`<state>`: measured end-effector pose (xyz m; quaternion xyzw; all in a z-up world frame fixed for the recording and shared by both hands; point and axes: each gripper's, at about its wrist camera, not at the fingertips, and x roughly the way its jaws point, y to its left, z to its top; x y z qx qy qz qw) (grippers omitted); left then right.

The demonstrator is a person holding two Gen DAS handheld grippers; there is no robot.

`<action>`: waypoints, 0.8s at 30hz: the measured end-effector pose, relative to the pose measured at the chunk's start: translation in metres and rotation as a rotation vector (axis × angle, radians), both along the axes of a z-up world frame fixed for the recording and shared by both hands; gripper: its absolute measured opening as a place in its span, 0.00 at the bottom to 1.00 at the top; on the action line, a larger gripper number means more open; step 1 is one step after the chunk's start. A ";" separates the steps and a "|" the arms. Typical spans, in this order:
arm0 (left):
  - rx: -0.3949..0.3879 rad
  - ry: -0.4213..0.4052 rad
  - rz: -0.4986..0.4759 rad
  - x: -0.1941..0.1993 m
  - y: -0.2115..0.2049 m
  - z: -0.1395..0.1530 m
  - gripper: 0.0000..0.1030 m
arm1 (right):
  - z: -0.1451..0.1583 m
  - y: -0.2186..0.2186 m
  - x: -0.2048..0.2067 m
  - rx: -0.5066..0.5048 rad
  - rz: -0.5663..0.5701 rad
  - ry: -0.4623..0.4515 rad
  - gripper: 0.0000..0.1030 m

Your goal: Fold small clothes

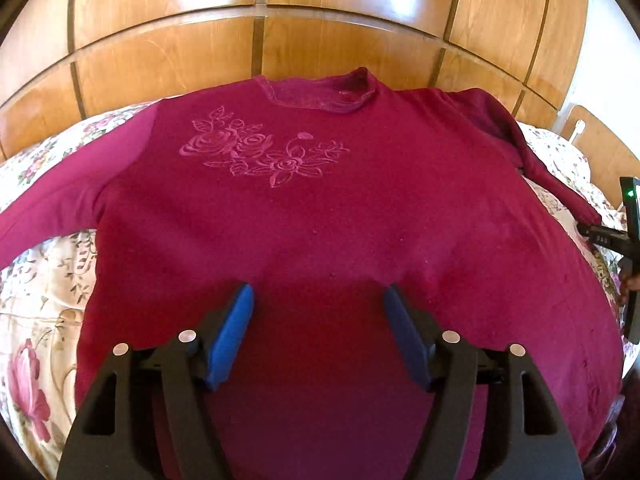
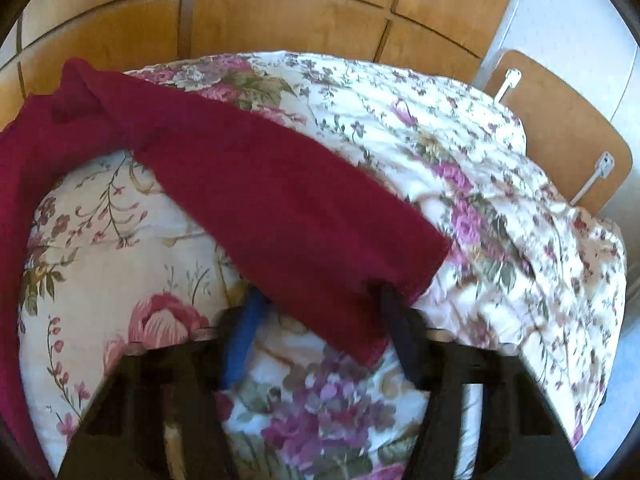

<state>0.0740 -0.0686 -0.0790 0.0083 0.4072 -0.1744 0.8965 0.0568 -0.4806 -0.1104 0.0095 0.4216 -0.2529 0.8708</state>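
So there's this dark red sweater (image 1: pixel 320 208) spread face up on a floral bedspread (image 1: pixel 40 280), collar (image 1: pixel 320 92) pointing at the wooden wall panels (image 1: pixel 320 40) and a stitched rose pattern (image 1: pixel 260 152) across the chest. One sleeve (image 1: pixel 60 208) runs out flat toward the left edge of the bed.

The left gripper (image 1: pixel 318 308) hangs over the lower middle of the sweater's body, angled down at it. Its blue pads are well apart with only flat fabric showing in the gap. Nothing is pinched, and I can't tell if the tips even touch the cloth.

The other sleeve (image 2: pixel 280 220) comes off the shoulder diagonally across the bedspread, and its cuff end sits right at the tips of the right gripper (image 2: pixel 322 294). That view is pretty smeary, but the two fingers look spread, one on each side of the cuff. The darker finger (image 2: pixel 394 320) is up against the cuff edge and the blue one (image 2: pixel 240 336) is partly tucked under the fabric. It doesn't look clamped. From the left camera you catch that gripper at the far right edge, just beside the cuff.
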 end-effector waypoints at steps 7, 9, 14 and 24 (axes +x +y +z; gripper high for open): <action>-0.001 -0.003 0.001 0.000 -0.002 0.001 0.66 | 0.085 -0.013 -0.040 -0.005 -0.049 -0.212 0.04; -0.004 -0.002 0.002 0.000 -0.001 0.001 0.66 | 0.115 -0.023 -0.050 -0.004 -0.065 -0.283 0.04; -0.004 -0.003 0.003 0.000 0.000 0.000 0.66 | 0.169 -0.061 -0.049 0.013 -0.132 -0.394 0.04; 0.005 -0.004 0.004 0.000 0.000 -0.001 0.67 | 0.091 -0.145 0.062 0.138 -0.343 -0.103 0.09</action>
